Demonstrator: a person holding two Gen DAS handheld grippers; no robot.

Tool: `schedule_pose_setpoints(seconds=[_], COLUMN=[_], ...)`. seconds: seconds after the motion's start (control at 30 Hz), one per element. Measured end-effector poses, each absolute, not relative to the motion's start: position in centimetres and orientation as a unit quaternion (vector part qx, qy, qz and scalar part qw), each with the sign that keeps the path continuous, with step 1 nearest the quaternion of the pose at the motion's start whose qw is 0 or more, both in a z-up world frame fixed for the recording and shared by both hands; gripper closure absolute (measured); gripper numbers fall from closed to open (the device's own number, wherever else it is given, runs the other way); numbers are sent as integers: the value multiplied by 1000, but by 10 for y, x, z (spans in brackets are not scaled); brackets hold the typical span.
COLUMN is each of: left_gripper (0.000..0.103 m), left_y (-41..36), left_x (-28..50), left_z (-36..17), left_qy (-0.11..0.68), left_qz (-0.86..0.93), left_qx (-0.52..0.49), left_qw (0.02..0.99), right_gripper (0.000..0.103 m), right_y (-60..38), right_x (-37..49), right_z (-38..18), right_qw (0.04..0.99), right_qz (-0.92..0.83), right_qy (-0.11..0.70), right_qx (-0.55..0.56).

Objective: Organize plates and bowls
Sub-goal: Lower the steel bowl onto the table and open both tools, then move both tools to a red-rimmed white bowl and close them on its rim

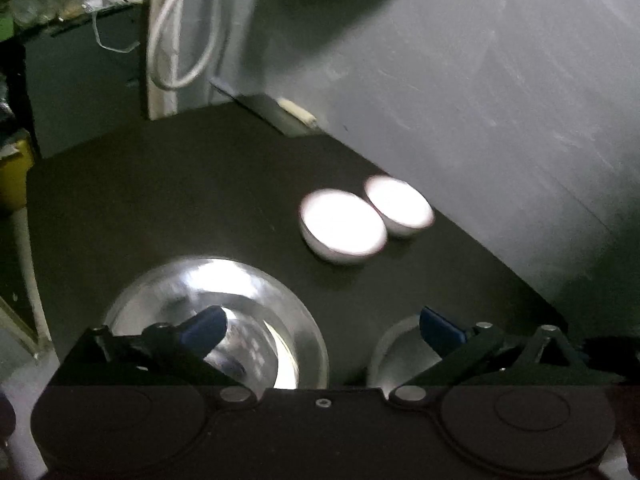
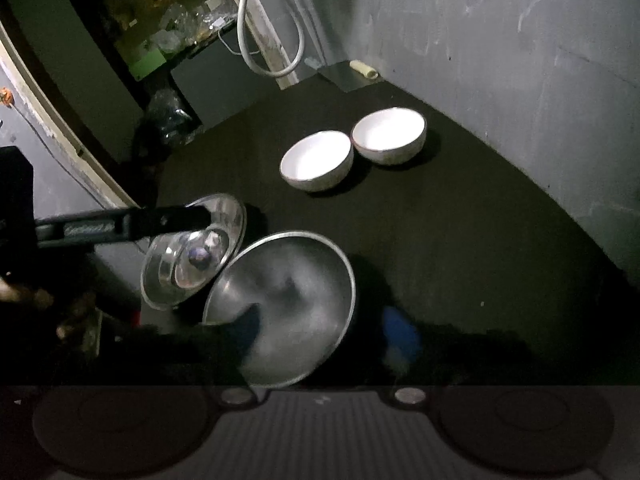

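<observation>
Two white bowls (image 1: 342, 224) (image 1: 400, 206) stand side by side on the black table (image 1: 200, 200), near the grey wall. A shiny steel plate (image 1: 216, 300) lies under my left gripper's (image 1: 322, 328) left blue pad, and a steel bowl's rim (image 1: 396, 344) shows under the right pad. The jaws stand wide and open, holding nothing. In the right wrist view the white bowls (image 2: 316, 160) (image 2: 388, 134) sit farther back. My right gripper (image 2: 324, 332) is open astride the right rim of the steel bowl (image 2: 288, 300), clear of it. The shiny plate (image 2: 196, 252) lies tilted beside it.
A grey wall (image 2: 500, 80) bounds the table on the right. A white cable loop (image 2: 272, 52), a metal sheet (image 2: 348, 76) and a small cream roll (image 2: 364, 69) are at the back corner. A cluttered shelf (image 2: 168, 32) is at the left. The left gripper's black finger (image 2: 168, 218) reaches over the plate.
</observation>
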State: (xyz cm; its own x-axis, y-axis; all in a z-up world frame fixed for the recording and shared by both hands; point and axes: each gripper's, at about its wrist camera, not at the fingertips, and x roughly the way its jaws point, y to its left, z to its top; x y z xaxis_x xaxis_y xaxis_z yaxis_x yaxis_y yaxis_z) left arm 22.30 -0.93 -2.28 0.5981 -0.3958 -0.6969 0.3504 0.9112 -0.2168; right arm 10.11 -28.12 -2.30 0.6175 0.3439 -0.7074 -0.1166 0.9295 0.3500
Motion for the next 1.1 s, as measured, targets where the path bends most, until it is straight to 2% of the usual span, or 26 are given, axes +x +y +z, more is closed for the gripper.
schedule_pose_setpoints(seconds=[0.3,0.7,1.03,1.1], left_gripper=[1,1,1,1], left_y=[-7,-27,-47,-48], left_x=[277,318,350,355], left_z=[-22,-31,-54,-57], left_qy=[392,379,417,421], left_qz=[-170,-174,-165,-164], left_qx=[-49,-4,32,29], left_qw=[903,909,893,891], right_gripper=[0,0,1,3], right_y=[-280,-293,-278,-274], right_x=[129,209,257,262], right_z=[-13,-23,-44,-46], right_qw=[904,917,913,912], right_qz=[130,28,14,18], right_qy=[386,367,387,389], right_qx=[129,151,131,131])
